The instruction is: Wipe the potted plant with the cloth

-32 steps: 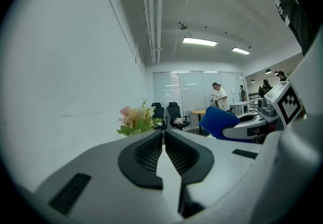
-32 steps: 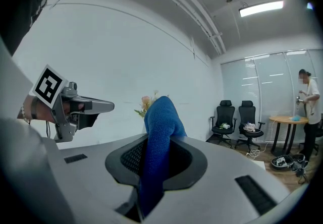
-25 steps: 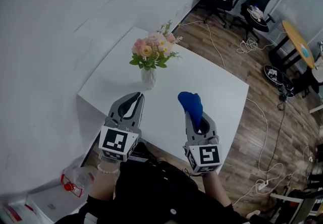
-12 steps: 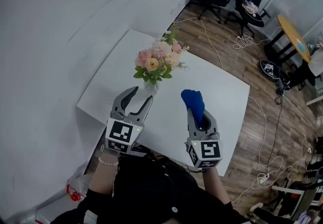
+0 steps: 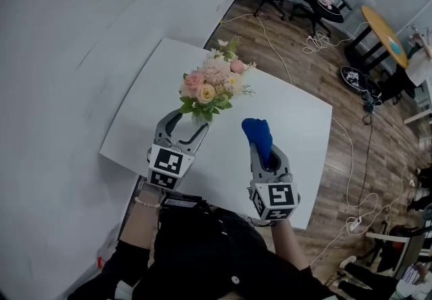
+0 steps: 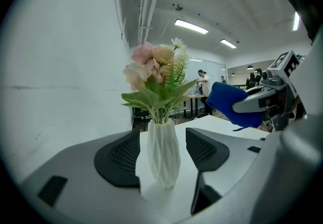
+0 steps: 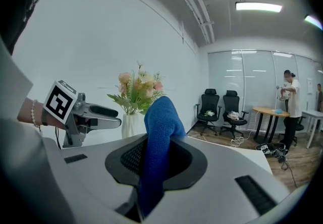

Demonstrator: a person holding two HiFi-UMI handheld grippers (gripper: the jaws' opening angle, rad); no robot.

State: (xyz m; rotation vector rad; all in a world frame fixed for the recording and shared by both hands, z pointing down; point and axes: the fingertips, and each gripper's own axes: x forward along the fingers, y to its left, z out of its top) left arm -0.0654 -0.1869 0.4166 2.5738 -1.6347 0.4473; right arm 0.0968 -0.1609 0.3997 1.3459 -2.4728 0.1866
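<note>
potted plant [image 6: 162,155] inside just-opened left gripper [image 5: 189,127]; right gripper [image 7: 157,156] clamps cloth [image 7: 161,117]

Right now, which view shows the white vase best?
Left gripper view: the vase stands whole, close and centred in frame. Right gripper view shows only part of it, beside the cloth. Head view: the flowers hide nearly all of it.

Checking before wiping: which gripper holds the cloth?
The right gripper, shut on the blue cloth. The left gripper's jaws have just been opening, with the white vase between them.
</note>
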